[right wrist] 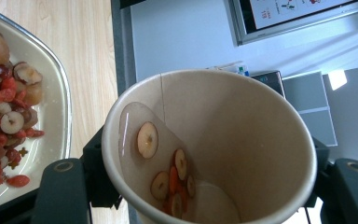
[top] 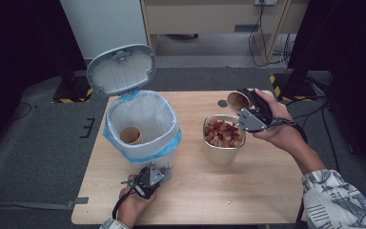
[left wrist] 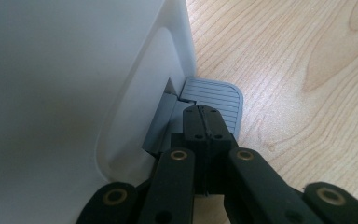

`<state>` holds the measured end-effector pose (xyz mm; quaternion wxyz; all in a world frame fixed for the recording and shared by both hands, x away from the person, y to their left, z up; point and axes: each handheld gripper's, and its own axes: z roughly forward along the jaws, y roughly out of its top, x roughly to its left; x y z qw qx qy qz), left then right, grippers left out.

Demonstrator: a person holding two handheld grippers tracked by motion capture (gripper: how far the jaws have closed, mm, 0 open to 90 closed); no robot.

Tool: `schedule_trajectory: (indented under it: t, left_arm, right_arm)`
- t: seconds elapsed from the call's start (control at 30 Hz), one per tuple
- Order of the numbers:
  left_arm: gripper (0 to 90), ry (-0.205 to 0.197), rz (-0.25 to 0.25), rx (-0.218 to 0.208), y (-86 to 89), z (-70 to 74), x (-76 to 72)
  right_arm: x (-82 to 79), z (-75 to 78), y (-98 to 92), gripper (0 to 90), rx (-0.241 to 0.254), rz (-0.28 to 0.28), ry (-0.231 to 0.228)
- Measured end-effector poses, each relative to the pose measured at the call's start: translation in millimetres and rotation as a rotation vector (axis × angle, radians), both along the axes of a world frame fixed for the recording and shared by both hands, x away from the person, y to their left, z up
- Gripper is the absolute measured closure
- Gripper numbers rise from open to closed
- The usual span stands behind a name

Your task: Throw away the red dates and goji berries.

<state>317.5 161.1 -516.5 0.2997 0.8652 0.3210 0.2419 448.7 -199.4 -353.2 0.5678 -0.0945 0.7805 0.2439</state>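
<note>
Your left tool [top: 151, 175] sits at the near side of the white bin [top: 143, 125], its jaws pressed together on the grey ribbed pedal [left wrist: 214, 100] at the bin's base. The bin's lid [top: 120, 69] stands open, and a paper cup [top: 131, 135] lies inside the blue-edged liner. Your right tool [top: 249, 109] pinches a second paper cup [right wrist: 214, 144] by its sides, tilted, at the far right of the surface [top: 267, 181]; a few dried fruit slices [right wrist: 172, 172] cling inside it. Just beside it, nearer you, stands the metal bowl [top: 222, 153] of dried fruit.
</note>
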Motion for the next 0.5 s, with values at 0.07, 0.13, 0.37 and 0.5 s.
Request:
schedule_trajectory:
  t: [0.07, 0.13, 0.37, 0.5]
  left_arm:
    - [89.7, 0.0, 0.0, 0.002, -0.1, 0.1, -0.1]
    - [89.8, 0.0, 0.0, 0.002, -0.1, 0.1, -0.1]
    - [89.7, 0.0, 0.0, 0.001, -0.1, 0.0, 0.1]
    - [89.8, 0.0, 0.0, 0.0, -0.1, 0.0, 0.1]
  right_arm:
    - [-1.2, 3.3, 0.5, 30.1, -0.017, -0.001, -0.014]
    - [-1.4, 4.8, 0.6, 30.1, -0.022, 0.001, -0.017]
    - [-6.2, 19.6, 1.8, 30.1, -0.057, -0.011, -0.053]
    - [-6.8, 24.1, 2.2, 30.1, -0.077, -0.013, -0.067]
